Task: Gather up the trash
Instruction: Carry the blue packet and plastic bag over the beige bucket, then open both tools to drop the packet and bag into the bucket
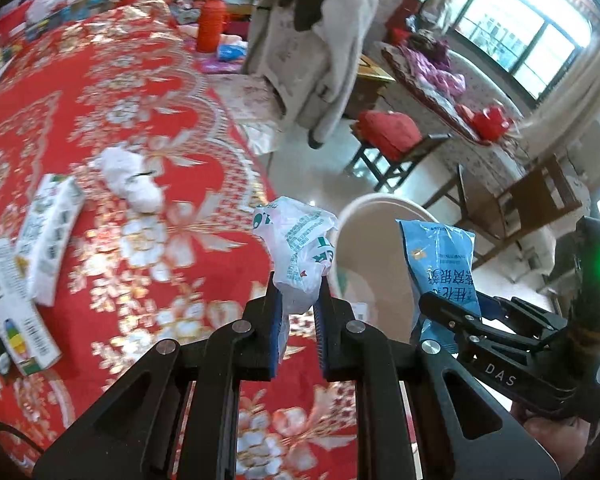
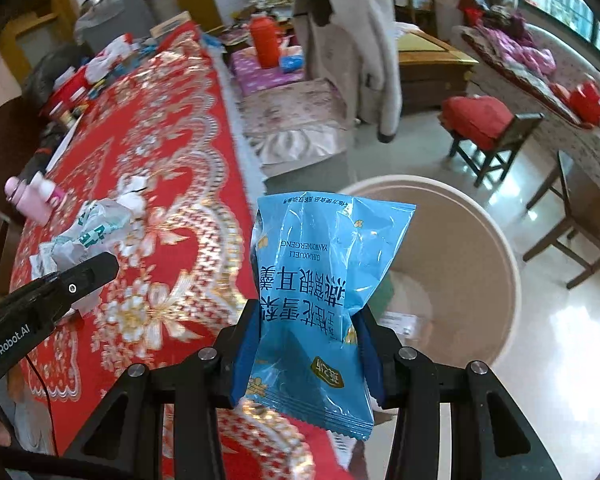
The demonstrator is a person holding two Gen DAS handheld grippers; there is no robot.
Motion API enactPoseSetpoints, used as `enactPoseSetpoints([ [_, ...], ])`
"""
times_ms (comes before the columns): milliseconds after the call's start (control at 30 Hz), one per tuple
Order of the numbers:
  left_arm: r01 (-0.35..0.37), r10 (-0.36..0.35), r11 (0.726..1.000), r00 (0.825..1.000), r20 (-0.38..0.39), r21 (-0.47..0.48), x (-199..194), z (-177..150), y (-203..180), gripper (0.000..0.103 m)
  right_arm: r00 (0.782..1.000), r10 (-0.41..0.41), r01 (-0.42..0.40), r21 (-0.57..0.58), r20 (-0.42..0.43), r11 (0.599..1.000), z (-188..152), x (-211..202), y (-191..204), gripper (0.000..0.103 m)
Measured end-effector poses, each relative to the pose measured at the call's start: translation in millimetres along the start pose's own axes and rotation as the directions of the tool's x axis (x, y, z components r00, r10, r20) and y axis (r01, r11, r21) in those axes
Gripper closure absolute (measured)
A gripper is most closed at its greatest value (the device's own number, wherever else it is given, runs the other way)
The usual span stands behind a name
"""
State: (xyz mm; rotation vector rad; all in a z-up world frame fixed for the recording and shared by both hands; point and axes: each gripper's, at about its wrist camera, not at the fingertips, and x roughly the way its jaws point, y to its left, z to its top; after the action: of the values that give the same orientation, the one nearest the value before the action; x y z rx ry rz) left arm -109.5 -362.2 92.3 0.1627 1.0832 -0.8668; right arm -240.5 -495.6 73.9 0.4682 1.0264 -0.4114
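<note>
Over the tabletop (image 1: 112,92) edge, left gripper (image 1: 298,304) clamps a crumpled white plastic bag (image 1: 296,248); right gripper (image 2: 306,344) grips a blue snack wrapper (image 2: 324,280) — both just beside the beige bin (image 2: 460,248); cartons (image 1: 40,248) lie on the cloth.

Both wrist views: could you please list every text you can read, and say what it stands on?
"DAS": on the right claw body.
"GenRobot.AI": on the left claw body.
"GUIHUAXUELI YANWOYINERGENG": upside down on the blue packet; its large Chinese characters are not surely readable.
White plastic bag: green print, too crumpled.
Cartons: print blurred.
</note>
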Motion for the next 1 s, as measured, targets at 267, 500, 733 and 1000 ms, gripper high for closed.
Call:
enactPoseSetpoints([
  [267,0.041,-0.039,0.998,0.998,-0.054,0.037,35.1,4.7,-33.8,0.091,0.999,-0.04,0.041,0.066,-0.022,0.997,-1.8,4.0,-42.0,0.059],
  [500,0.063,-0.058,0.996,0.993,-0.098,0.056,61.7,6.5,-57.1,0.091,0.997,-0.061,0.066,0.111,-0.043,0.992,-1.5,9.9,-71.5,0.059],
  [733,0.077,-0.069,0.996,0.989,-0.13,0.053,80.7,7.6,-67.7,0.091,0.995,-0.07,0.079,0.138,-0.07,0.987,-5.9,17.5,-91.6,0.059],
  [1000,0.109,-0.101,0.993,0.983,-0.151,0.043,91.8,4.0,-76.9,0.09,0.993,-0.083,0.096,0.151,-0.088,0.984,-7.1,24.2,-104.3,0.055],
])
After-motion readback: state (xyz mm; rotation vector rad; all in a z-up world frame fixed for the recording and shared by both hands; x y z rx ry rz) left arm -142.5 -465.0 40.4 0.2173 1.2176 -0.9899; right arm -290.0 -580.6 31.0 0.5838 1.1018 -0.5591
